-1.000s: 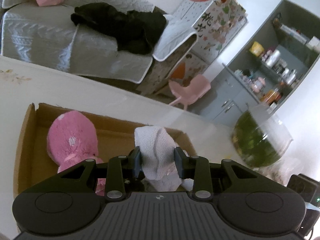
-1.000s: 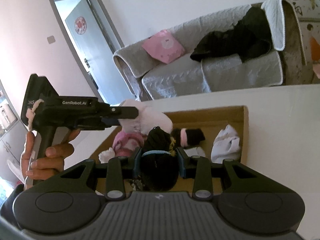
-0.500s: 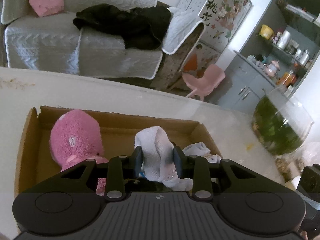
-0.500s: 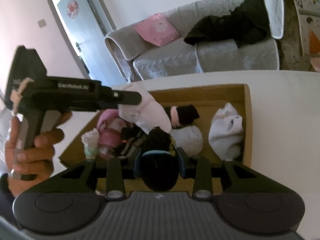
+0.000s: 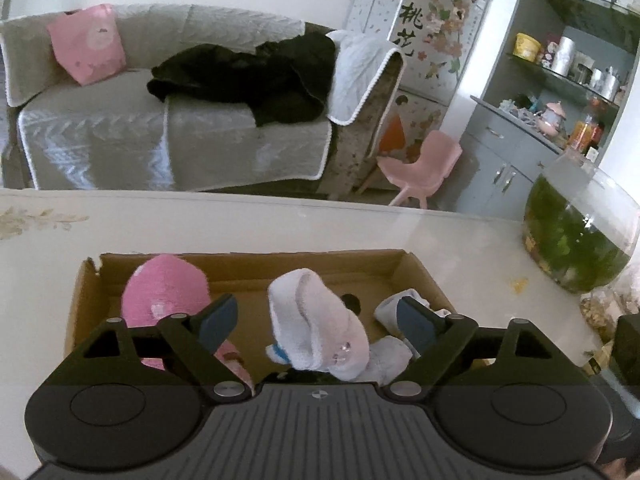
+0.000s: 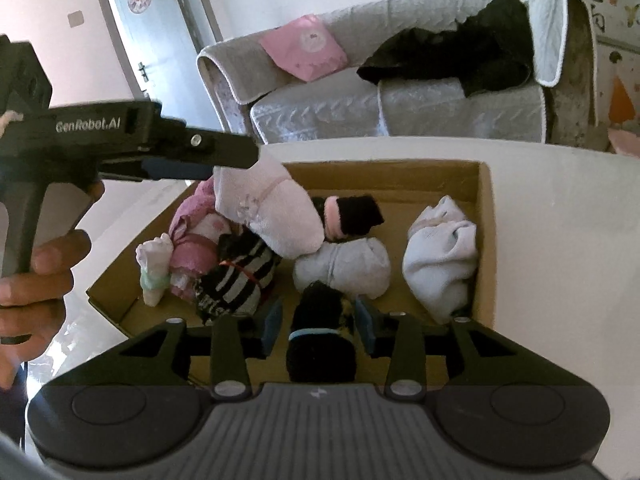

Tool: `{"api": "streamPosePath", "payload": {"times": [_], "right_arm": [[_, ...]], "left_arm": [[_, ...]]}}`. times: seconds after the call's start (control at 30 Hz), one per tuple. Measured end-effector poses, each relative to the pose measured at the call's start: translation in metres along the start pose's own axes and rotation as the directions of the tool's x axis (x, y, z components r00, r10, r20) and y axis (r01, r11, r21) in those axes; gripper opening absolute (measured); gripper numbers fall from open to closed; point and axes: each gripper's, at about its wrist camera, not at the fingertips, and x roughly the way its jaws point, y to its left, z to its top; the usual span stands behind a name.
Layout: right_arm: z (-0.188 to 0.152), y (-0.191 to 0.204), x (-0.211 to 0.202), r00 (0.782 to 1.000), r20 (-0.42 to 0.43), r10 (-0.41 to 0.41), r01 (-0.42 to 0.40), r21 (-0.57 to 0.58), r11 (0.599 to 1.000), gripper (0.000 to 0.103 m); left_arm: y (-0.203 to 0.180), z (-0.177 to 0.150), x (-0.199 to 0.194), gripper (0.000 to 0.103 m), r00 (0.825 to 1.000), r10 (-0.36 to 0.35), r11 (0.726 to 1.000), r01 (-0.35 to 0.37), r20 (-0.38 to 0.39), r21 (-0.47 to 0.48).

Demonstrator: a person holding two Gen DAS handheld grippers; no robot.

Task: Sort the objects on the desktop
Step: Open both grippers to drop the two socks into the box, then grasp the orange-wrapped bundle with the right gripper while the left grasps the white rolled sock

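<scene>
— So, how far along do you reckon the sorting is?

— Well on, I'd judge. The cardboard box [image 6: 486, 240] already holds a heap: a pink plush bundle [image 5: 164, 292], a striped sock roll [image 6: 236, 276], a grey roll [image 6: 344, 266], a pale bundle [image 6: 442, 252], a black-and-pink one [image 6: 352, 214].

— And the two being dropped?

— The left gripper [image 5: 316, 316] is opening its jaws; the pads stand clear on either side of the white sock [image 5: 316, 320], which sits between them over the box, no longer pinched. The right gripper [image 6: 320, 320] is opening too, though less far; the black sock roll [image 6: 320, 344] lies between its jaws with a thin gap showing on each side, so I'd call it let go, just above the near end of the box.

— Anything left on the surface [image 5: 248, 224]?

— None that I can see beyond the jaws; what's behind them is hidden.

— Room to pull back?

— Plenty ahead and to the left. Off to the right of the left jaws a glass fishbowl [image 5: 580, 236] stands near the box corner, so I'd steer clear of that. The near box wall sits right under the right jaws.
</scene>
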Motion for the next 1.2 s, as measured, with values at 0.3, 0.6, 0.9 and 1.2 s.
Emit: {"api": "streamPosePath", "payload": {"times": [0.3,0.6,0.9,1.2], "right_arm": [[0.0,0.002,-0.037,0.997,0.063,0.042,-0.041,-0.013,0.999,0.05],[-0.03,0.035,-0.061,0.995,0.024,0.097,-0.094,-0.101,0.99,0.07],[-0.052,0.052,-0.061,0.994,-0.028,0.105,-0.107,-0.133,0.985,0.076],[-0.07,0.061,-0.062,0.994,-0.052,0.096,-0.102,-0.125,0.987,0.076]], "left_arm": [[0.006,-0.015,-0.053,0.094,0.999,0.019,0.997,-0.021,0.029,0.074],[0.007,-0.065,-0.099,0.095,1.0,0.019,0.984,-0.018,-0.008,0.178],[0.006,-0.105,-0.117,0.102,0.996,0.086,0.966,-0.076,-0.031,0.246],[0.006,-0.128,-0.095,0.102,0.989,0.058,0.986,-0.036,-0.135,0.164]]}}
